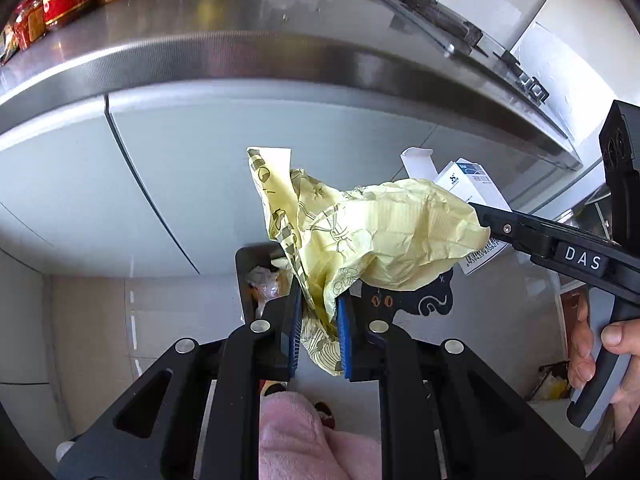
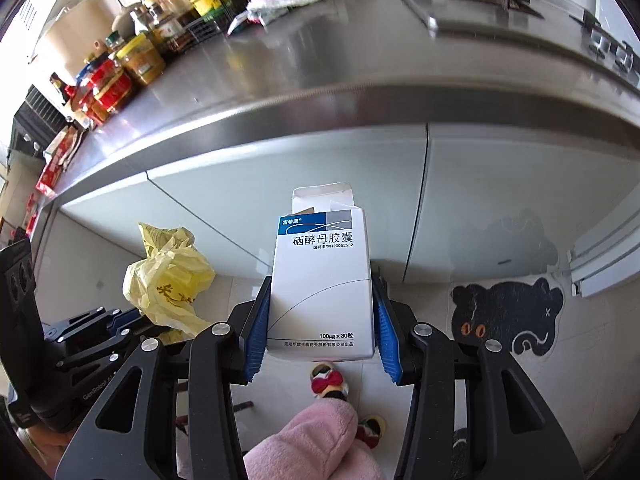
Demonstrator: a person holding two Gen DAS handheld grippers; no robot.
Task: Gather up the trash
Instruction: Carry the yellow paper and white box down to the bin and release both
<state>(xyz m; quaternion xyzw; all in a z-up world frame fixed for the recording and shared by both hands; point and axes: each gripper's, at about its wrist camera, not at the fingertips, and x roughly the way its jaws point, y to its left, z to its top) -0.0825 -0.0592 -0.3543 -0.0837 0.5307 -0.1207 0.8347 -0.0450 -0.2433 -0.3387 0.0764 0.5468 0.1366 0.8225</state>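
Left wrist view: left gripper [image 1: 318, 334], blue fingers [image 1: 344, 340] clamped on crumpled yellow bag [image 1: 384, 232], held in air in front of the cabinet doors [image 1: 172, 168].
Bin: dark trash bin [image 1: 248, 264] on the floor, directly below the bag; wrappers inside.
Right wrist view: right gripper [image 2: 320, 328], fingers [image 2: 256, 328] clamped on both sides of white medicine box [image 2: 322, 292]; top flap open, box upright.
Relation: box just beside the bag, partly behind it in the left view.
Counter: steel counter [image 2: 320, 60] above; jars [image 2: 116, 80] at left, white rag [image 2: 288, 0] at back.
Floor: black cat mat [image 2: 508, 316], right of box.
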